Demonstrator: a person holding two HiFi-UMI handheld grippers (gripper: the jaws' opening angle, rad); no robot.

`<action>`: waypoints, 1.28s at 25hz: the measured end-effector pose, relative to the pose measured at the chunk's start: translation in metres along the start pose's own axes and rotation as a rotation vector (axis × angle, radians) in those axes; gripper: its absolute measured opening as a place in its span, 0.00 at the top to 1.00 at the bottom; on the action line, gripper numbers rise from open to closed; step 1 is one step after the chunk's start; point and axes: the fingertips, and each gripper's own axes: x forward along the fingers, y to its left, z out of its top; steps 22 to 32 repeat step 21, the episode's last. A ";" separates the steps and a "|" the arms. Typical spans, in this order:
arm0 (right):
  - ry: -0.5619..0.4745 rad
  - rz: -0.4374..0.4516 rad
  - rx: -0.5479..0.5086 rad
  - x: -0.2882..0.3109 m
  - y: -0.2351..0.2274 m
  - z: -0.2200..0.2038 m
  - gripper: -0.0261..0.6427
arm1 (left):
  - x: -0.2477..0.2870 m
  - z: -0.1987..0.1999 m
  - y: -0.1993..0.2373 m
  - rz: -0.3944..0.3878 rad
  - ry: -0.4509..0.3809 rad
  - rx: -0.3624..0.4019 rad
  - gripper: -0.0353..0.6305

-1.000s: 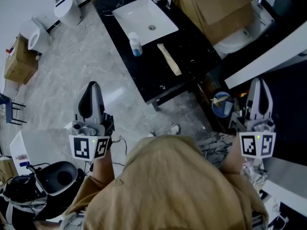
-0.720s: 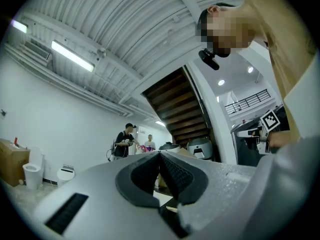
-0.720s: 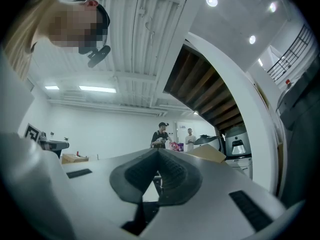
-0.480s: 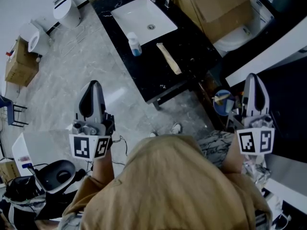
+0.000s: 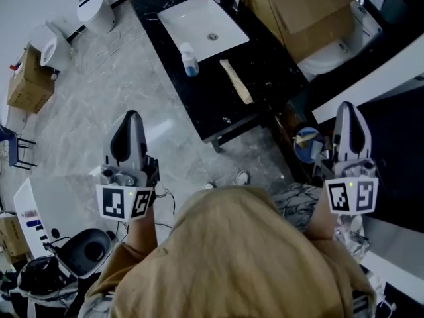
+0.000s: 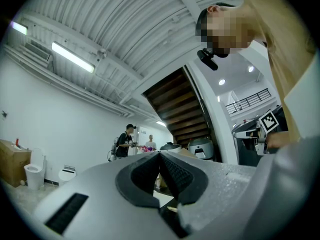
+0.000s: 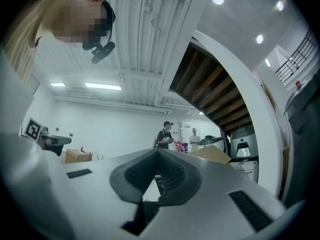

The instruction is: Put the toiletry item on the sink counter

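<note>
My head cam is looking steeply down over my own hood, so the sink counter is sitting well off at 12 o'clock, with my left gripper at 9 and my right gripper at 3. Each gripper cam is riding right behind its own jaws, super close, tilting slightly up toward the ceiling. Both are catching that head cam overhead, plus the dark staircase and the same two people standing far off.
</note>
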 end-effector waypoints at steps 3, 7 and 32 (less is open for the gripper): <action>-0.001 0.009 -0.004 0.002 0.002 0.000 0.96 | -0.001 0.001 0.000 0.005 0.000 0.001 0.94; 0.002 0.015 -0.008 0.001 0.004 -0.002 0.96 | -0.002 0.001 -0.001 0.006 -0.003 0.002 0.94; 0.025 0.032 -0.009 0.001 -0.002 -0.017 0.96 | 0.008 -0.011 -0.016 0.003 0.015 -0.003 0.94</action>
